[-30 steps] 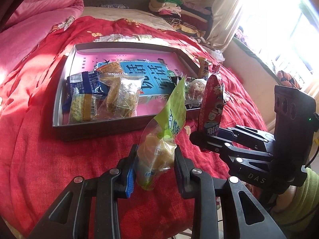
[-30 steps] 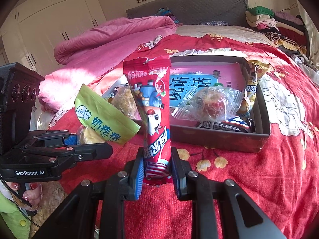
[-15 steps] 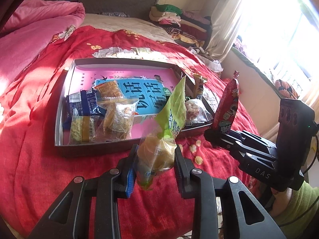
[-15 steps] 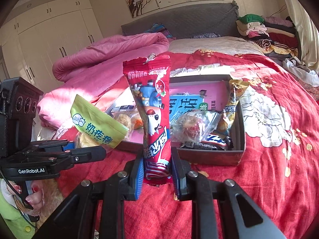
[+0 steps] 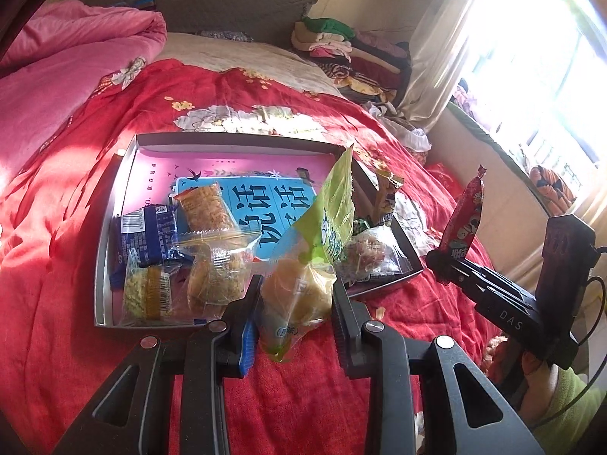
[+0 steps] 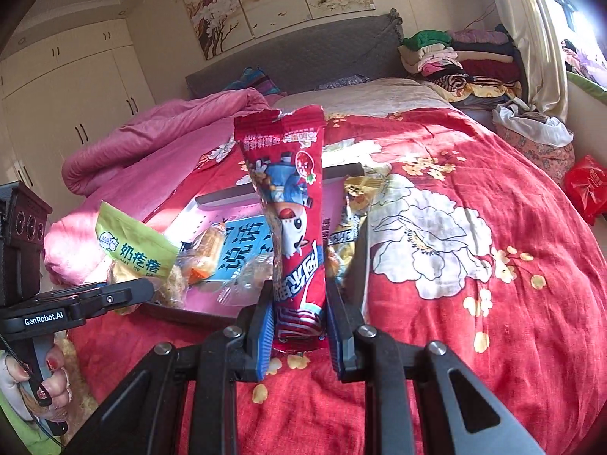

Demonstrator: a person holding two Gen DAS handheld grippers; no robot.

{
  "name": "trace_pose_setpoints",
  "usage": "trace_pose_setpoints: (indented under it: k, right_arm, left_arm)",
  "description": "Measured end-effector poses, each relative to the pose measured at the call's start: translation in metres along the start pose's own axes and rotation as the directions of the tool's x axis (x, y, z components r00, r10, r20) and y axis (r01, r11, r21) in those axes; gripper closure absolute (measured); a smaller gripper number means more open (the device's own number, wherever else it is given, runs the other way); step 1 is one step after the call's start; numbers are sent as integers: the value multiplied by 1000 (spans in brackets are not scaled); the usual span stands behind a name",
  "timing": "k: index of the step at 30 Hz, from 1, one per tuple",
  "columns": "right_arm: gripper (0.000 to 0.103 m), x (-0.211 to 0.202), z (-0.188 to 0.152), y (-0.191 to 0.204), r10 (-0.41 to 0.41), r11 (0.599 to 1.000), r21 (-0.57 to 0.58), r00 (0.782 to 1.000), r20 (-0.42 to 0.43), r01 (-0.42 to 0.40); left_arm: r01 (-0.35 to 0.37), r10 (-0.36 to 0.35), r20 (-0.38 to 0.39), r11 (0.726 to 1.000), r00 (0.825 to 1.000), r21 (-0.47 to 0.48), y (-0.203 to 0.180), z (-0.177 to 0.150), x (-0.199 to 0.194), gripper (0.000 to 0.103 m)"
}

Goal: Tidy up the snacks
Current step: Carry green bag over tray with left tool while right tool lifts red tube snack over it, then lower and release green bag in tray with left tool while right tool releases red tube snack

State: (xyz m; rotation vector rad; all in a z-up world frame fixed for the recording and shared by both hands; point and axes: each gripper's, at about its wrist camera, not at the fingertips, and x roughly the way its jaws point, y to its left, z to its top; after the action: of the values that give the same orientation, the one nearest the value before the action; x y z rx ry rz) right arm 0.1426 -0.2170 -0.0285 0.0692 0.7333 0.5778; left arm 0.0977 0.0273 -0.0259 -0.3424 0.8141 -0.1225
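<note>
My left gripper (image 5: 296,303) is shut on a clear snack bag with a green top (image 5: 322,227), held upright above the red bedspread in front of the box; the bag also shows in the right wrist view (image 6: 132,250). My right gripper (image 6: 299,314) is shut on a tall red snack packet (image 6: 292,212), held upright to the right of the box; the packet also shows in the left wrist view (image 5: 464,216). The shallow grey box (image 5: 102,265) with a pink and blue bottom holds several wrapped snacks (image 5: 151,235).
The box lies on a bed with a red flowered cover (image 6: 474,235). A pink quilt (image 5: 57,87) is bunched at the left. Folded clothes (image 6: 463,57) are stacked by the headboard. A window (image 5: 550,76) is on the right.
Both grippers have risen and pulled back from the box with their snacks still held; the box now looks farther and lower in both views.
</note>
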Motion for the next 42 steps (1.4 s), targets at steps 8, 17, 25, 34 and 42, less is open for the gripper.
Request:
trace_pose_setpoints:
  k: [8, 17, 25, 34, 42]
  right_arm:
    - [78, 7, 7, -7, -42, 999, 3, 999, 15, 42]
    - [78, 18, 12, -8, -56, 998, -5, 998, 20, 57]
    - [78, 26, 13, -9, -68, 998, -7, 998, 16, 68]
    - [78, 30, 16, -13, -83, 997, 0, 996, 26, 83]
    - [78, 36, 17, -14, -80, 997, 0, 997, 16, 80]
  left_arm:
    - [-9, 9, -6, 1000, 1000, -1, -5, 7, 17, 69]
    - [7, -7, -22, 1000, 1000, -1, -13, 16, 37, 69]
    - [1, -2, -67, 1000, 998, -20, -6, 13, 55, 69]
    - [-6, 3, -87, 999, 996, -34, 1, 12, 62, 69]
    - [-13, 9, -93, 999, 996, -37, 2, 11, 62, 69]
